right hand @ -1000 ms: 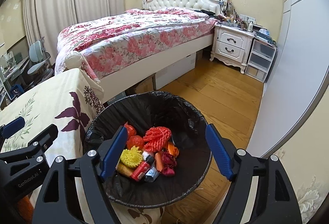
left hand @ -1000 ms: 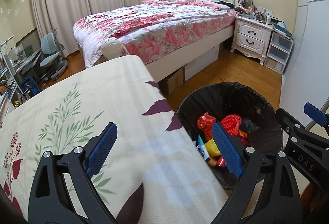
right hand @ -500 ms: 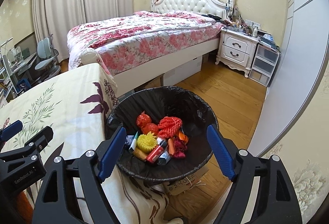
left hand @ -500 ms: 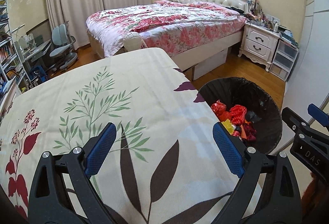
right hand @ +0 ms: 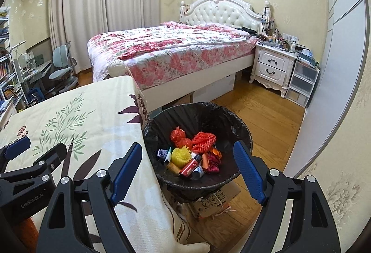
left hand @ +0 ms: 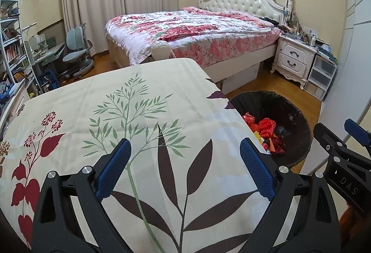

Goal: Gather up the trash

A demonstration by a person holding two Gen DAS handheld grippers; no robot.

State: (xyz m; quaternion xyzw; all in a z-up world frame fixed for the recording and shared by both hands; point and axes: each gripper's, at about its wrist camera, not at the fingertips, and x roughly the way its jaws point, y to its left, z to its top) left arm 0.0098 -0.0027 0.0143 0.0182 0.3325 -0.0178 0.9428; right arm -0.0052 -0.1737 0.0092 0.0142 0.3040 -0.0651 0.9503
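Now, line by line:

Left gripper: my left gripper (left hand: pixel 185 167) hangs over the desk (left hand: pixel 139 95) with its blue pads spread wide and nothing between them.

Right gripper: my right gripper (right hand: pixel 187 170) is likewise spread apart and empty, held above the near rim of the trash bin (right hand: pixel 245 134); its left finger lies over the desk's edge, its right finger over the floor side.

Desk: covered by a cream tablecloth (left hand: pixel 76 102) printed with green sprigs, dark brown leaves and red flowers; the cloth hangs down over the edge beside the bin.

Trash bin: round, lined with a black bag (right hand: pixel 199 113), standing just beside the desk's right edge, on a cardboard box (right hand: pixel 215 202) with printed lettering.

Trash: all that I can see lies inside the bin, piled together. I make out a red foam net (right hand: pixel 205 140), a crumpled red wrapper (right hand: pixel 177 134), a yellow foam net (right hand: pixel 182 155), a small red bottle (right hand: pixel 191 166) with a black cap, and dark red crumpled bits (right hand: pixel 213 162). From the left wrist view only the red part of the pile (left hand: pixel 266 127) shows past the desk edge.

Room: a bed (right hand: pixel 167 51) with a floral quilt stands beyond the desk, a white nightstand (right hand: pixel 272 67) to its right, wooden floor (right hand: pixel 259 104) between them and the bin.
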